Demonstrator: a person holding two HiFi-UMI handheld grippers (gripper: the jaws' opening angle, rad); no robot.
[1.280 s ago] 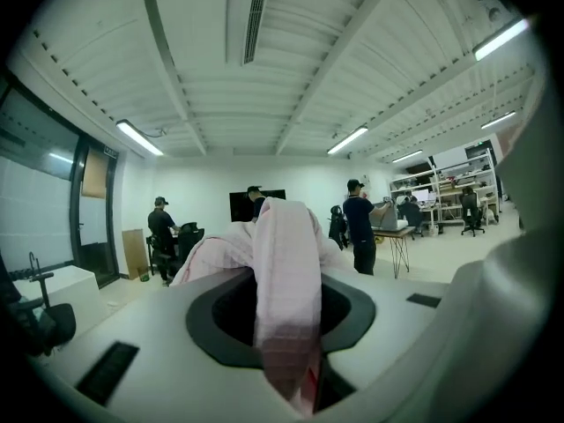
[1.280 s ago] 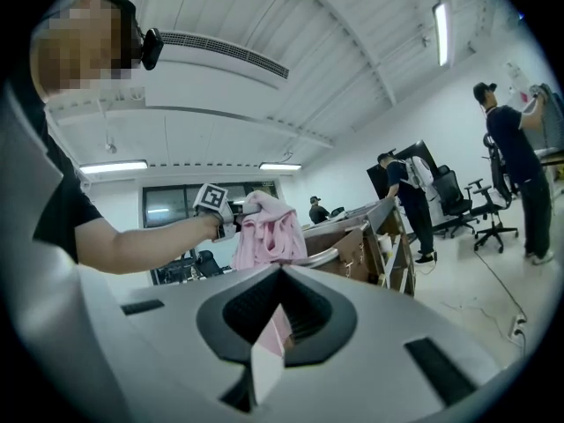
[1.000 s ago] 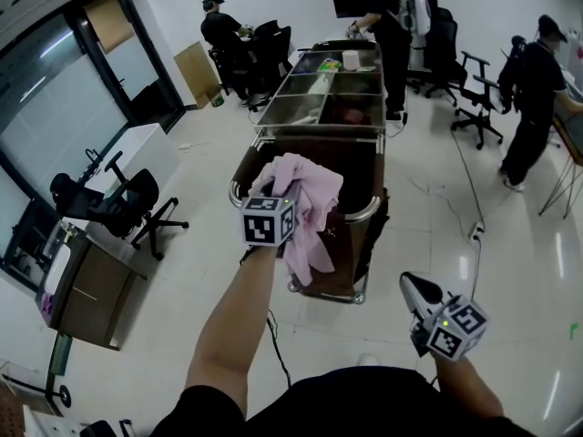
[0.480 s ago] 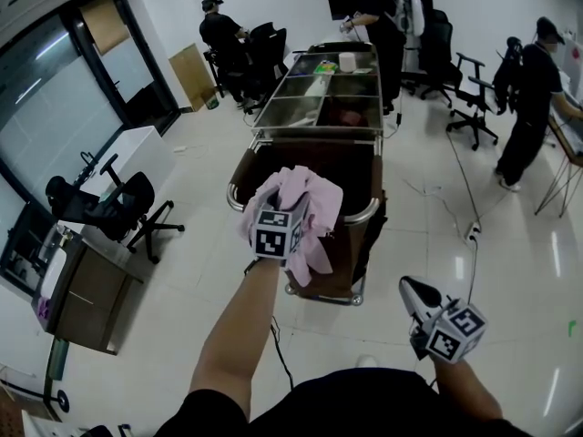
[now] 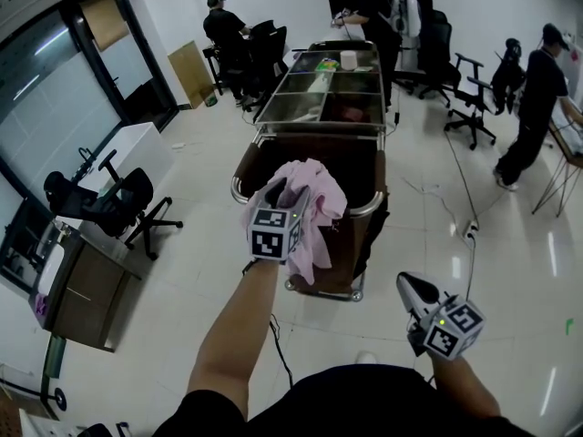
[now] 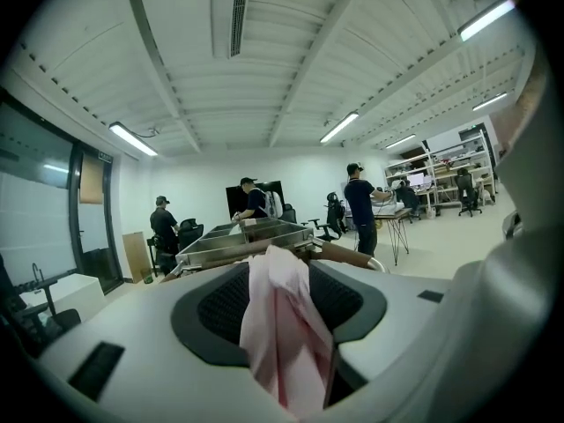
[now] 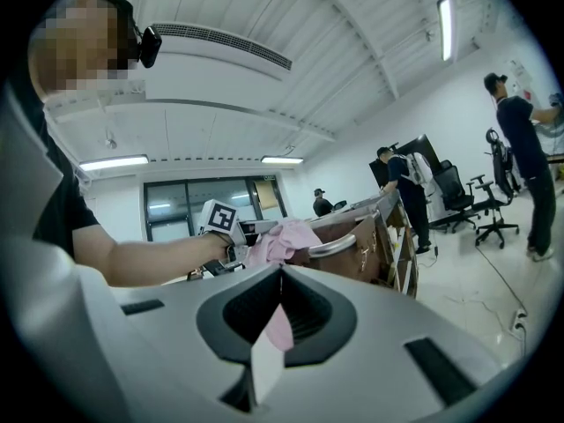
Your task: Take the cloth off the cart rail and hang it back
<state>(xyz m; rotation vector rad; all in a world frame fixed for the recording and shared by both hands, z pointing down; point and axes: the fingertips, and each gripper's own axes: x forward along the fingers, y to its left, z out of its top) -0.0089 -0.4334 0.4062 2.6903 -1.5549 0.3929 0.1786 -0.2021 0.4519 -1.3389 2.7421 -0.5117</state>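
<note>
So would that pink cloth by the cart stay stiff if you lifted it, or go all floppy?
Probably floppy: the pink cloth bunches into soft folds, and one end droops well below the cart rail. It looks thin, so it is likely light for its size. It might slide off the smooth metal rail if hung unevenly.

Steel cart (image 5: 319,131) on wht floor (image 5: 205,203), pink cloth (image 5: 316,209) over rail (image 5: 367,210)

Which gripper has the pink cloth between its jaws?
The left gripper, up at the cart rail; its jaws have just been opening with the cloth between them. The right gripper is low, off the cart.
</note>
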